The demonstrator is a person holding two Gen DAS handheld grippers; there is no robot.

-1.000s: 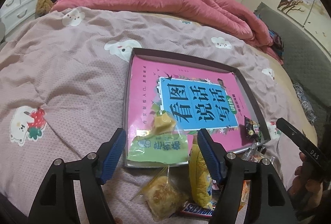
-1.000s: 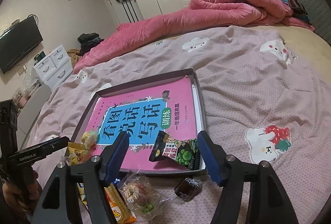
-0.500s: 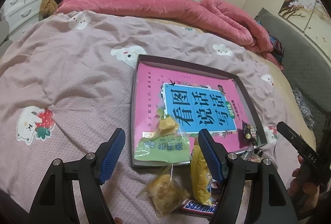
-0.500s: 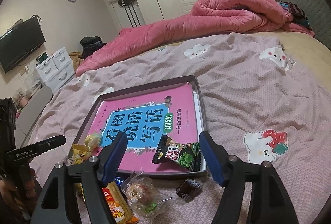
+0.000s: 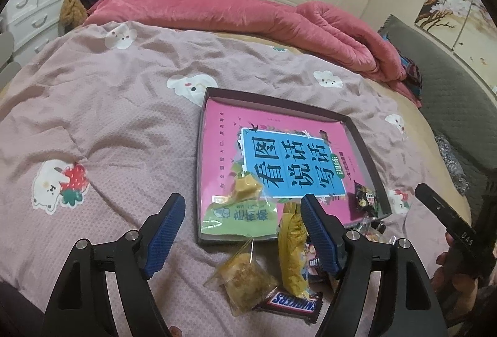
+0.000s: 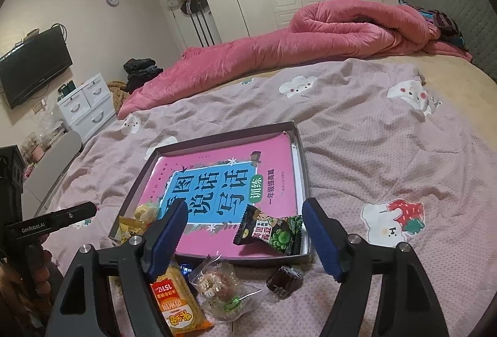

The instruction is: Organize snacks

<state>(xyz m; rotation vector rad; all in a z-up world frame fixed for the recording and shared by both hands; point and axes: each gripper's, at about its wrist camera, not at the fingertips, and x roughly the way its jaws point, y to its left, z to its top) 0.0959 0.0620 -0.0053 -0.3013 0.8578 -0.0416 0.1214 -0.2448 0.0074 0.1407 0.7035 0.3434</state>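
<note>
Above the bed, my left gripper (image 5: 240,231) and right gripper (image 6: 245,236) hover, jaws opening, gripping nothing. The green pack (image 5: 239,217) and pea pack (image 6: 270,233) lie in the tray (image 6: 299,150); I judge I'm between placements. Next, probably the Snickers (image 5: 290,302) or jelly (image 6: 284,281) beside it.

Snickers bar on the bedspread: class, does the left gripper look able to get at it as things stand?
Probably yes. The Snickers bar lies in the open below the left gripper, whose opening jaws hold nothing; only the yellow packet overlaps one end.
</note>
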